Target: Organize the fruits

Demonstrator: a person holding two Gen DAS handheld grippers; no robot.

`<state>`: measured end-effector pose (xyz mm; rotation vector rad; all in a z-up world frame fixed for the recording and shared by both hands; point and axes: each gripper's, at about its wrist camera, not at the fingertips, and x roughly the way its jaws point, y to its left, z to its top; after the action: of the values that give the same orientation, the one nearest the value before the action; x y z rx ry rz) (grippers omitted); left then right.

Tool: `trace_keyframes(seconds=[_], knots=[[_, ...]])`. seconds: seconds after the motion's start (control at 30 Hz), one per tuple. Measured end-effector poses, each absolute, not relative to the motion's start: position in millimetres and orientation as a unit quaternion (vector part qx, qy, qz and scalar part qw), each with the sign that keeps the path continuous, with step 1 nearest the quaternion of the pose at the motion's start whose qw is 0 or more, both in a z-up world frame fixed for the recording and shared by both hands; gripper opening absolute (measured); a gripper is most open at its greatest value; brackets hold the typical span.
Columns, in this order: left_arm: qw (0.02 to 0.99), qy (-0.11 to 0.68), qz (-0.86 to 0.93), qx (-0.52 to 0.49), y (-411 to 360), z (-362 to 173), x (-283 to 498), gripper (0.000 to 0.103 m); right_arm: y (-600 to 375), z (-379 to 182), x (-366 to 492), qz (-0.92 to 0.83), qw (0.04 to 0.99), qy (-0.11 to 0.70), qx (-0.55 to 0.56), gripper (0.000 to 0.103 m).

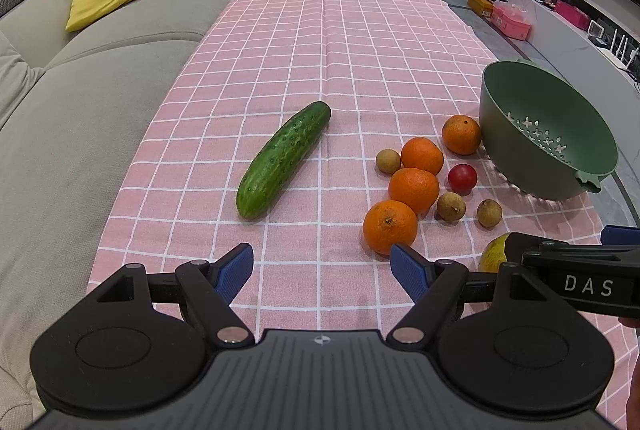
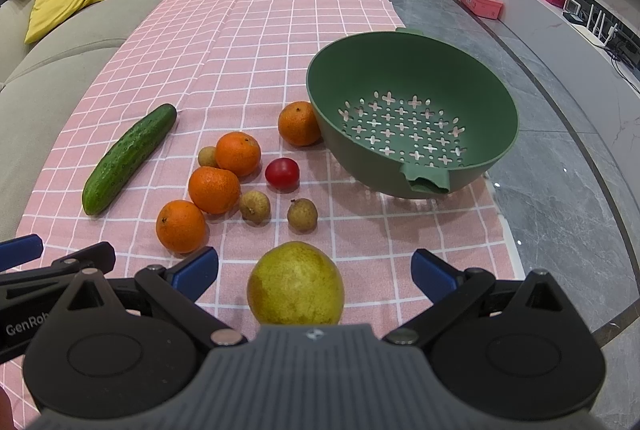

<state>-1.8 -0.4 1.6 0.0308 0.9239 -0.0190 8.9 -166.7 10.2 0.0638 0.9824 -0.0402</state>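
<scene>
Left wrist view: left gripper [image 1: 322,268] fingers spread wide, nothing between them, above the pink checked cloth [image 1: 320,50] on the worktop. Cucumber [image 1: 283,159] lies diagonally ahead. To its right, four oranges [image 1: 414,190], a red tomato [image 1: 462,178] and three small brown fruits [image 1: 451,206] cluster beside the empty green colander [image 1: 568,166].

Right wrist view: right gripper [image 2: 315,272] fingers apart, flanking a yellow-green pear [image 2: 295,282] without touching it. Colander tilted at the cloth's right edge; one orange touches its wall.
</scene>
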Motion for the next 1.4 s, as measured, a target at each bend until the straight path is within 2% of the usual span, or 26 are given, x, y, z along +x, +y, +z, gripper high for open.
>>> trace_keyframes(seconds=[1.4], knots=[[0.898, 0.438, -0.031, 0.011, -5.1, -0.8, 0.2, 0.091, -170.4, 8.5, 8.1, -0.018, 0.884, 0.466, 0.02, 0.099]])
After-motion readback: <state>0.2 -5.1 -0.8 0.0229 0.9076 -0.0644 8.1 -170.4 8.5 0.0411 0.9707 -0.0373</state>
